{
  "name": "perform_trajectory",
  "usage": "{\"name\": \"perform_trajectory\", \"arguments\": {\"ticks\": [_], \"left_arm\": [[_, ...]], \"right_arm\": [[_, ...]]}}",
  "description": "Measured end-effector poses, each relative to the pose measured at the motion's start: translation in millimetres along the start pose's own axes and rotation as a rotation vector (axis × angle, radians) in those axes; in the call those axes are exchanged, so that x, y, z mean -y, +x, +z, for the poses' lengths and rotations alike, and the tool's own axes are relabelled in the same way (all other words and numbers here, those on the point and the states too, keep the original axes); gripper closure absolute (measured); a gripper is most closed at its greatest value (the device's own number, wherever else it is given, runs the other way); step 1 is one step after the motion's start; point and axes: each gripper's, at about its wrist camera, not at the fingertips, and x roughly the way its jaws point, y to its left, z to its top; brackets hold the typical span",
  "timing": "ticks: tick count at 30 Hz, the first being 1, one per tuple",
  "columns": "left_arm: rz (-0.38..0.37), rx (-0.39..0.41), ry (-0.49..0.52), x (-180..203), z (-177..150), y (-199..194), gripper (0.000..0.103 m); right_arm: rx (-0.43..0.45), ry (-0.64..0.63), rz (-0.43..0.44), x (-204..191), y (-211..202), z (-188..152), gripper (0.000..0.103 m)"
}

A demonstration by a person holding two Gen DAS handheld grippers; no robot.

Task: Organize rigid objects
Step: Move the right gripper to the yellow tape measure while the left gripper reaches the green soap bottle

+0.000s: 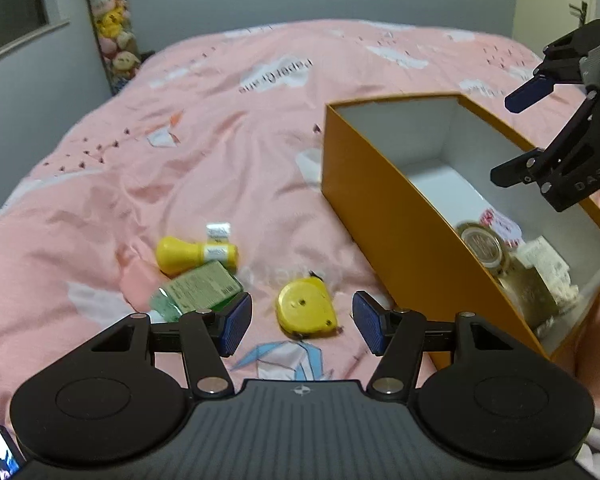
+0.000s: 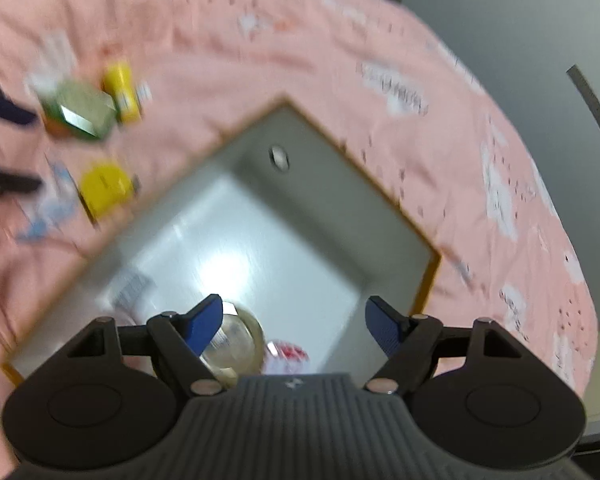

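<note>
The left gripper [image 1: 302,326] hangs with jaws apart and empty, the yellow tape measure [image 1: 306,310] lying between and just beyond them. It looks hard, smooth and light; its flat sides suit the grip. The right gripper [image 2: 294,326] stands apart above the box [image 1: 380,216], whose wall is close beside the tape measure. The bedspread [image 1: 220,140] lies bare ahead.

Blurred in the right wrist view: yellow tape measure [image 2: 104,188] and green bottle [image 2: 80,114] beside orange box [image 2: 428,284]; labels unreadable.

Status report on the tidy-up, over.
Left gripper open over yellow tape measure. Right gripper open, empty, above orange box. Nothing blocking.
</note>
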Motion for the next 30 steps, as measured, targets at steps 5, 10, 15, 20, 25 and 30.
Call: {"name": "perform_trajectory", "arguments": {"ticks": [5, 10, 15, 20, 25, 30], "left_arm": [[0.034, 0.045, -0.033, -16, 3, -7, 0.034], [0.033, 0.052, -0.043, -37, 7, -10, 0.034], [-0.044, -0.026, 0.043, -64, 18, -5, 0.034], [-0.080, -0.063, 0.186, -83, 25, 4, 0.034], [-0.133, -0.145, 0.342, -96, 32, 19, 0.033], [-0.177, -0.192, 0.543, -90, 32, 41, 0.024]], "right_arm": [[0.109, 0.075, 0.102, -12, -20, 24, 0.021], [0.135, 0.125, 0.214, -37, -21, 46, 0.021], [0.138, 0.131, 0.263, -60, -5, 69, 0.021], [0.124, 0.094, 0.246, -79, 15, 89, 0.028], [0.050, 0.095, 0.331, -83, 42, 102, 0.038], [-0.008, 0.080, 0.383, -91, 66, 109, 0.039]]}}
